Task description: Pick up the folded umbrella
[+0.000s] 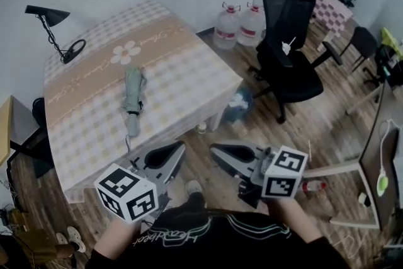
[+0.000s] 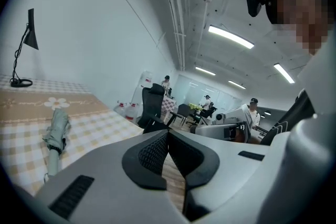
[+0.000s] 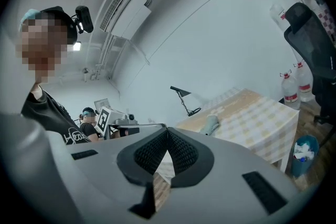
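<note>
The folded umbrella [image 1: 132, 101], pale green with a strap hanging from its near end, lies lengthwise on the checked tablecloth of the table [image 1: 189, 72]. It also shows in the left gripper view [image 2: 56, 131] and, further off, in the right gripper view [image 3: 211, 124]. My left gripper [image 1: 181, 147] hovers off the table's near edge, short of the umbrella, jaws shut and empty [image 2: 168, 132]. My right gripper [image 1: 214, 149] hangs beside it over the floor, its pads meeting at the tip with nothing between them [image 3: 167, 130].
A black desk lamp [image 1: 53, 25] stands at the table's far left corner. A black office chair [image 1: 289, 41], two water bottles [image 1: 227, 25] and a small bin [image 1: 239, 104] sit right of the table. A white desk [image 1: 371, 154] is at the far right.
</note>
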A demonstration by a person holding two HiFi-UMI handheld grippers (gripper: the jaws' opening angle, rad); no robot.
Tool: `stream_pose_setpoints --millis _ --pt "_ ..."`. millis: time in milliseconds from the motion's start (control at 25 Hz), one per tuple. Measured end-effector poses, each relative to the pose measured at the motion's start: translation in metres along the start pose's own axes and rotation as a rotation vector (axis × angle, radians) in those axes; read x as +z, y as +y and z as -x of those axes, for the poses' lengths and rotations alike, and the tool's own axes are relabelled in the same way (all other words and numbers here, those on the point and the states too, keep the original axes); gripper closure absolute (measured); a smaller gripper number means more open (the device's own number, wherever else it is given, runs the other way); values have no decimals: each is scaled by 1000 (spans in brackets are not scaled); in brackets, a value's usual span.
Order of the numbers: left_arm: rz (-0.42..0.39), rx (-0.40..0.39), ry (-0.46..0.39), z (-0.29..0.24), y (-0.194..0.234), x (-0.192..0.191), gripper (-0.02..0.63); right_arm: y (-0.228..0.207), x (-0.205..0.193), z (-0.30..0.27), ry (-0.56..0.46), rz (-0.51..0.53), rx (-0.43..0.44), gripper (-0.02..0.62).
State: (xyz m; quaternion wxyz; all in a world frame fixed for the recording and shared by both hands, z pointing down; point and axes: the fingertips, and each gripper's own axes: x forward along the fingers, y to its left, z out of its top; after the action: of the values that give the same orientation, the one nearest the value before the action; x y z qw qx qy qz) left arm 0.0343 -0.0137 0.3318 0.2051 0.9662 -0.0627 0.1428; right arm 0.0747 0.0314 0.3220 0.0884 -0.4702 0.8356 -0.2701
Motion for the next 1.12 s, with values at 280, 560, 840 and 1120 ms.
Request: stream_pose_setpoints --millis 280,560,840,1120 --pt "-8 40 -32 -14 55 12 607 -44 7 -47 60 -7 39 583" --pt "17 103 -37 -20 86 14 607 -62 10 -68 91 -1 90 583" --pt "57 195 -43 -38 129 27 607 -102 39 -97 124 0 150 583" --pt "134 339 -60 -43 186 41 607 -140 67 -147 209 -1 266 583"
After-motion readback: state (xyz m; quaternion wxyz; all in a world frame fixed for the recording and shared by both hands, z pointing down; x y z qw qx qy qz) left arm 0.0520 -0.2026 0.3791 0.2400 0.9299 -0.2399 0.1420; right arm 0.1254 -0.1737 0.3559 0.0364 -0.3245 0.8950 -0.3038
